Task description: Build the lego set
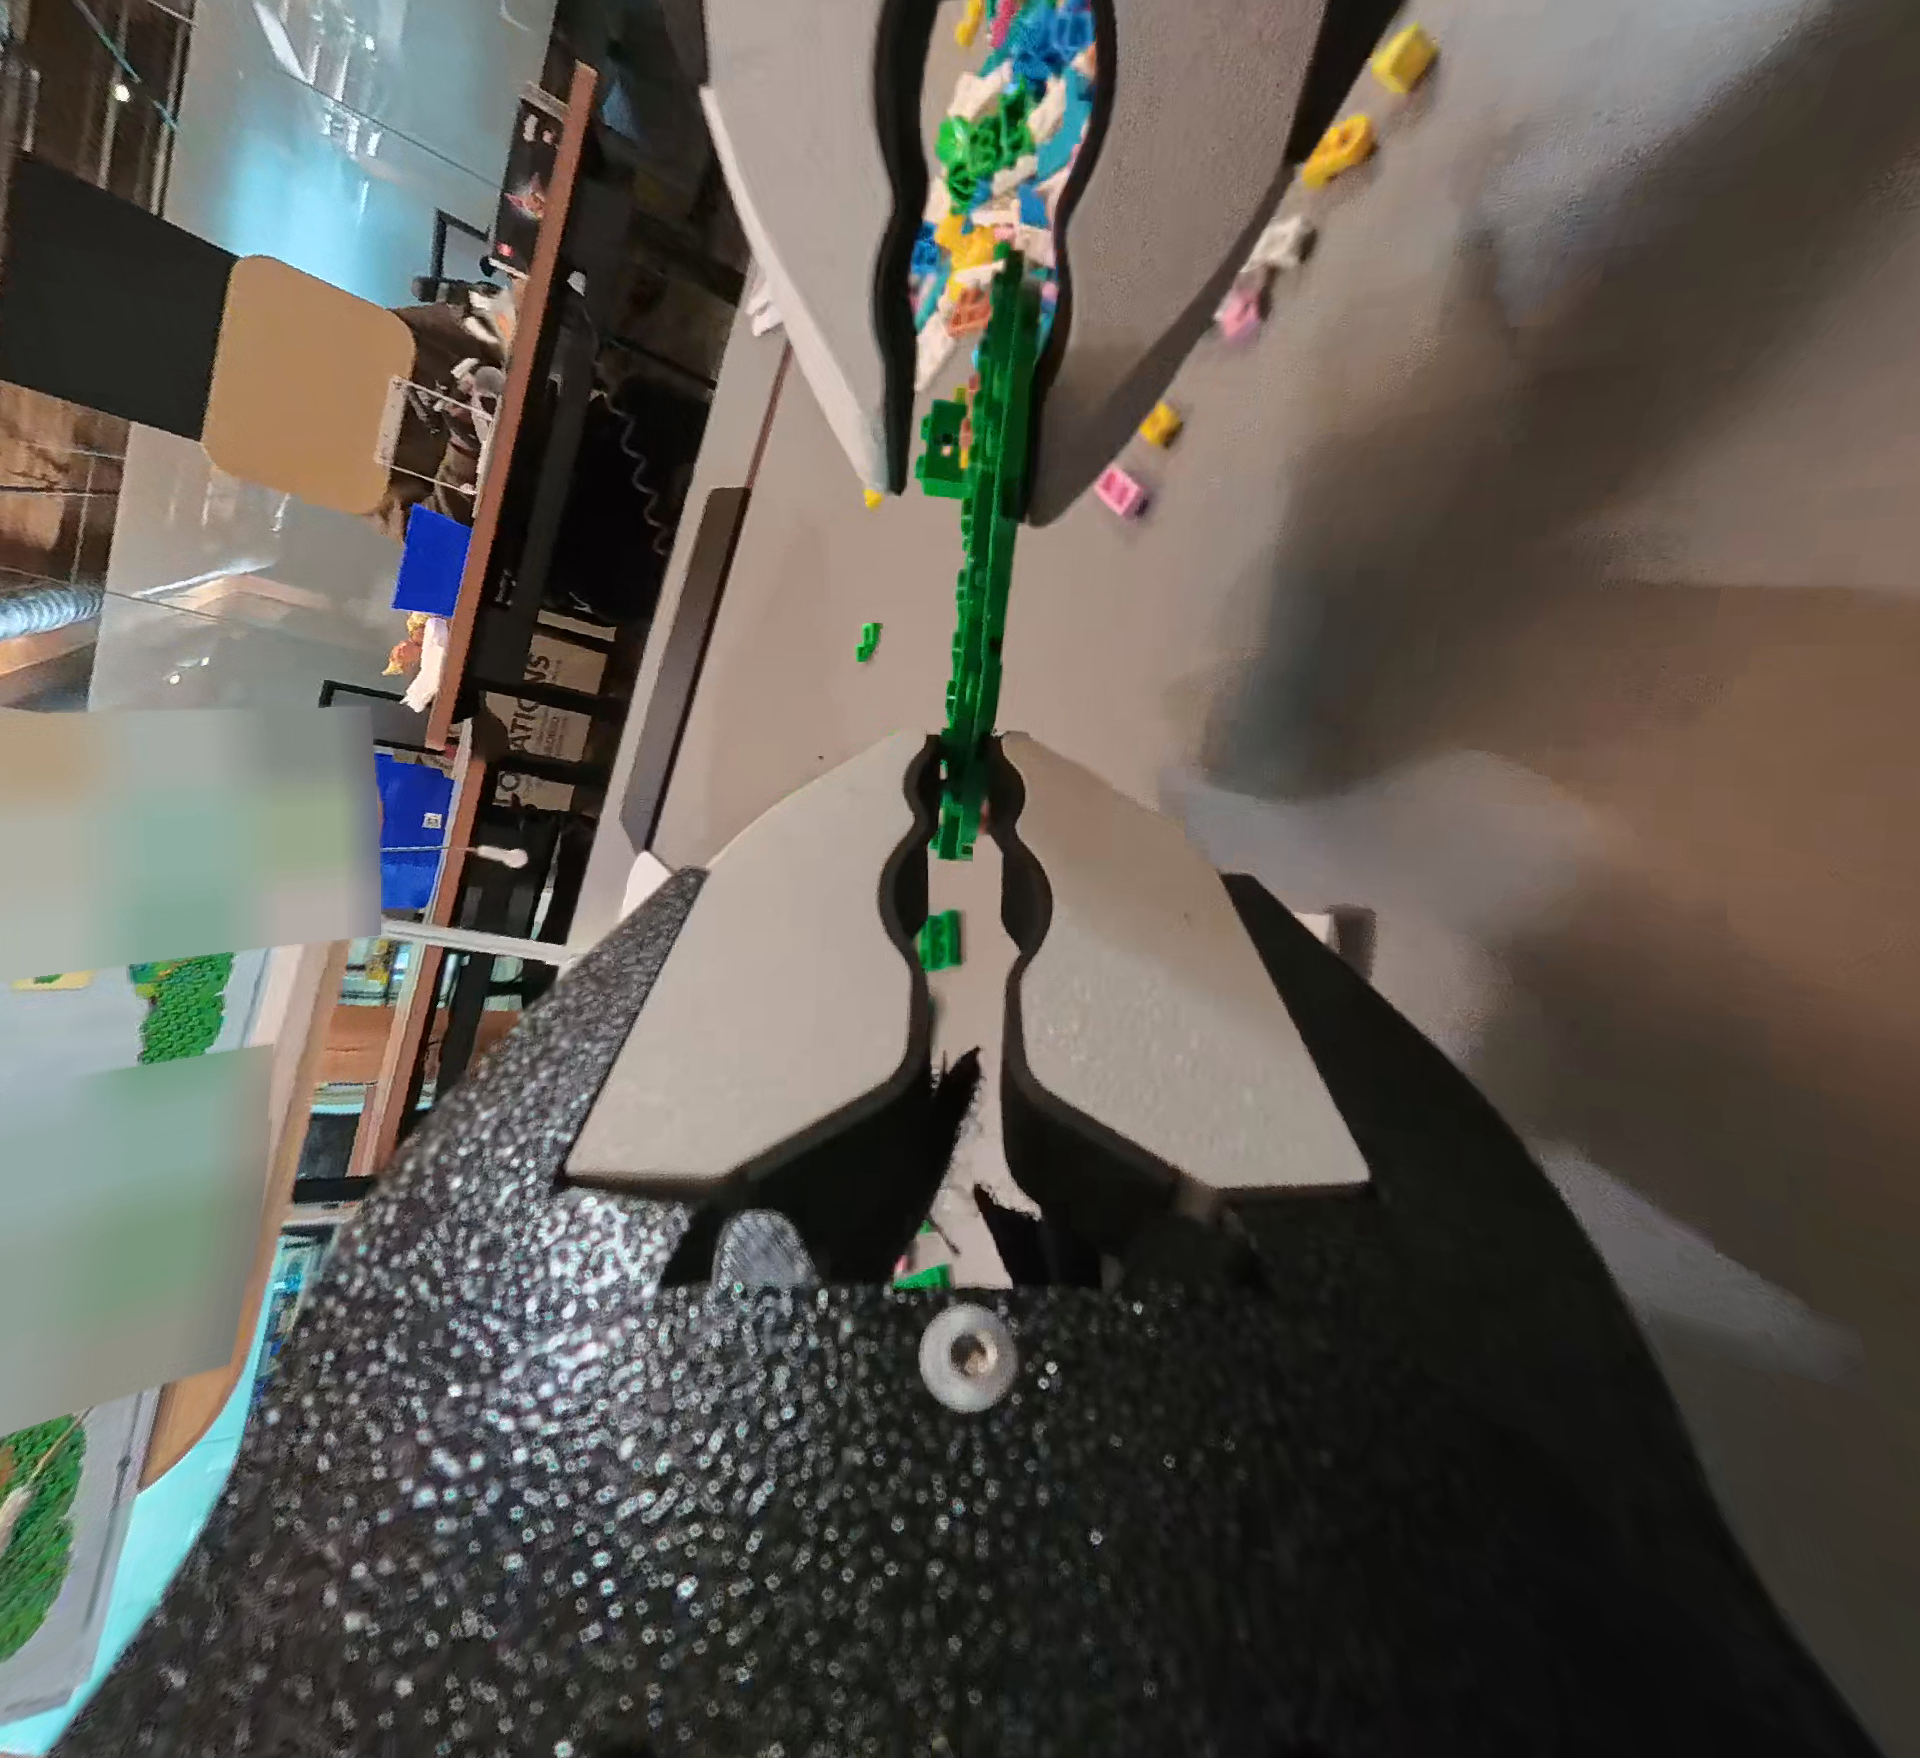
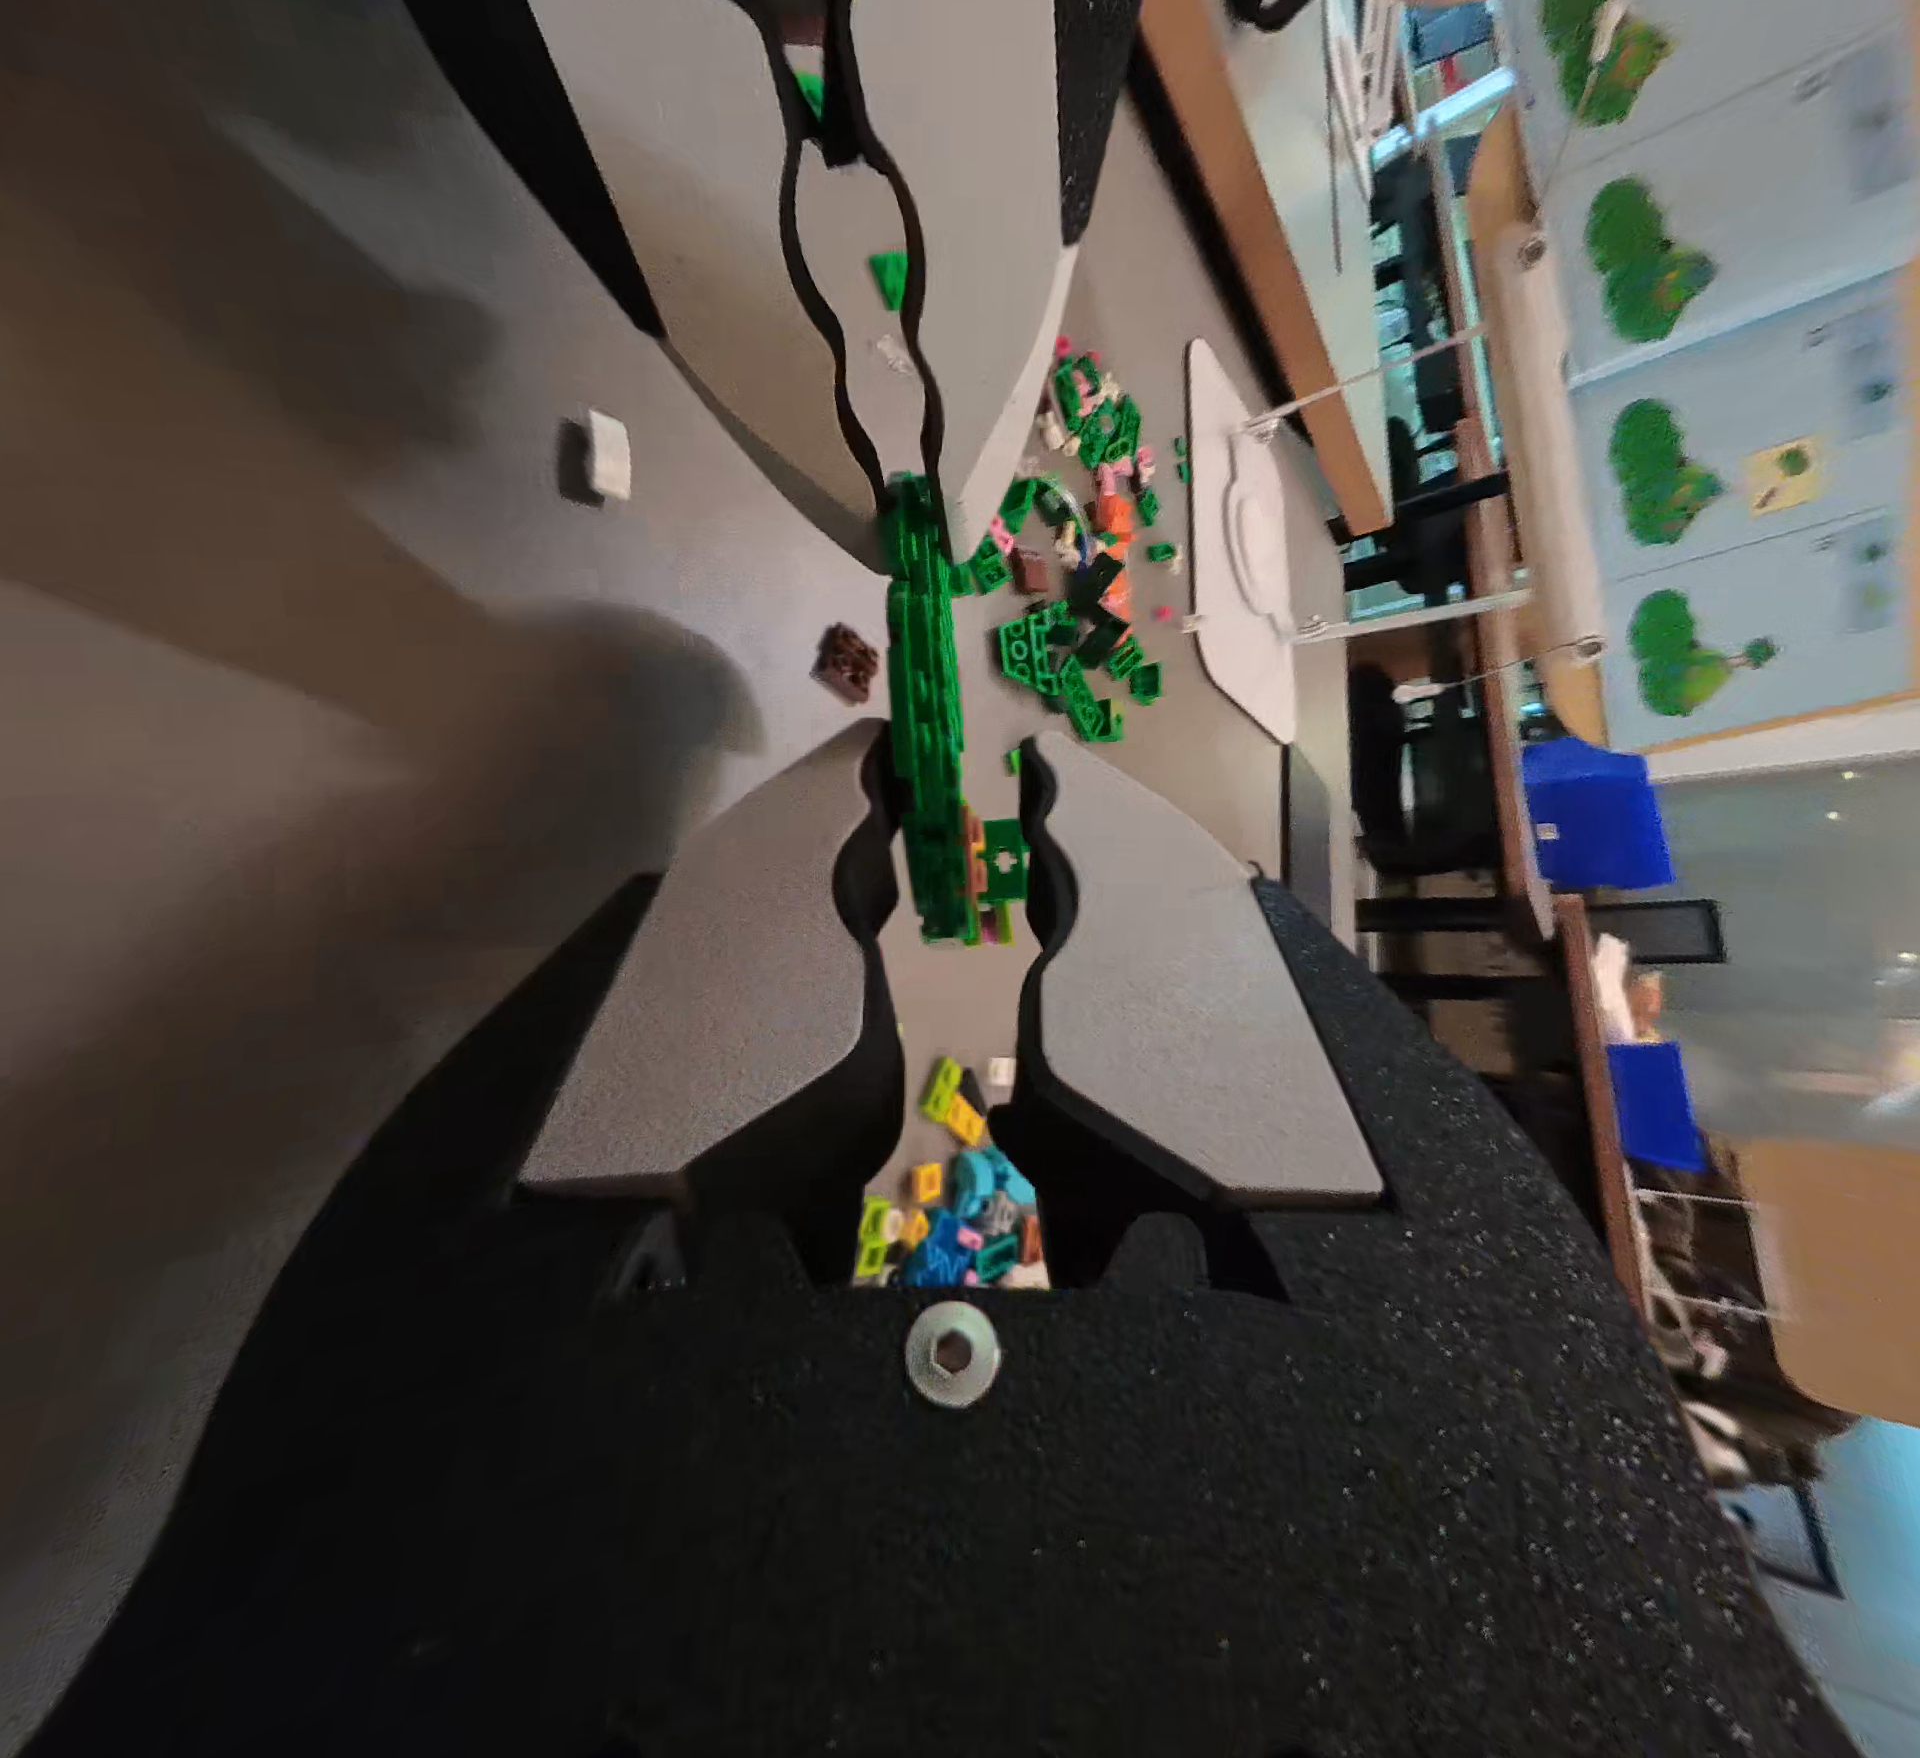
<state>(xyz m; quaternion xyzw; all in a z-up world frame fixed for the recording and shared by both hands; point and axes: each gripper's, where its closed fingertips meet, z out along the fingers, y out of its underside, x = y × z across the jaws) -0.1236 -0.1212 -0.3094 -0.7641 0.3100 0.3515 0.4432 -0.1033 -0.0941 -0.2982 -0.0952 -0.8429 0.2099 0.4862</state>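
The left hand-held gripper (image 1: 971,773) is clamped on one end of the green lego plate assembly (image 1: 982,565), the right hand-held gripper (image 2: 956,773) grips the opposite end, above the grey surface (image 2: 727,565) strewn with loose bricks (image 2: 1081,586).

The near end of the long green plastic brick strip (image 1: 977,628) disappears between the grey pads of the left gripper (image 1: 971,752). Its far end slips behind a finger of the right gripper (image 1: 982,461), whose base runs off the top edge. The heap of mixed coloured loose bricks (image 1: 1013,77) shows only as a sliver between those fingers. The grey tabletop (image 1: 1558,565) smears into blur at the right.
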